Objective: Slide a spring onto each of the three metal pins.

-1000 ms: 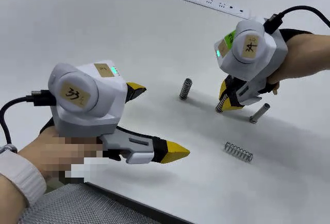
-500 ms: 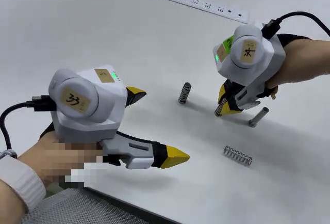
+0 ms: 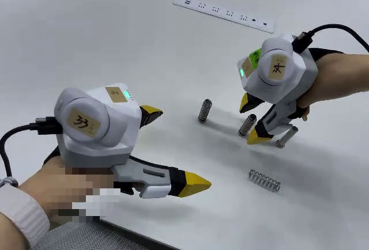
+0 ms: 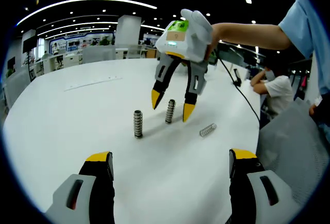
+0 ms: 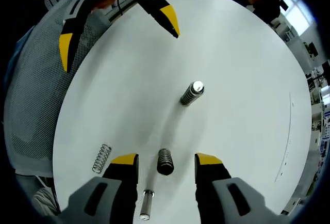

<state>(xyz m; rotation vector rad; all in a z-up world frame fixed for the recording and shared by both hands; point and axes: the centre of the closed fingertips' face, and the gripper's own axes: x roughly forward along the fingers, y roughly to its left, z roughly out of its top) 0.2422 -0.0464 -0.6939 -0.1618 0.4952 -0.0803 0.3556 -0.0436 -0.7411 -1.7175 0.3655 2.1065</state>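
Two pins with springs on them stand upright on the white table: one (image 3: 204, 110) (image 4: 137, 123) (image 5: 192, 94) out in the middle, the other (image 3: 247, 124) (image 4: 170, 110) (image 5: 165, 161) between the jaws of my right gripper (image 3: 249, 121) (image 5: 166, 159). That gripper is open, its jaws apart from the spring on both sides. A bare metal pin (image 3: 286, 137) (image 5: 146, 203) lies just right of it. A loose spring (image 3: 264, 181) (image 4: 208, 129) (image 5: 101, 158) lies flat nearer me. My left gripper (image 3: 173, 146) (image 4: 170, 157) hovers open and empty at the near left.
A white power strip (image 3: 225, 12) lies at the far side of the table. The table's near edge (image 3: 144, 235) runs below my left gripper, with grey mesh (image 3: 86, 239) beneath it. A cable trails from each gripper. People sit beyond the table (image 4: 273, 87).
My right gripper was shut on the spring-covered pin, which was tilted. It has opened, and the pin now stands by itself between the jaws. The left gripper has stayed put.
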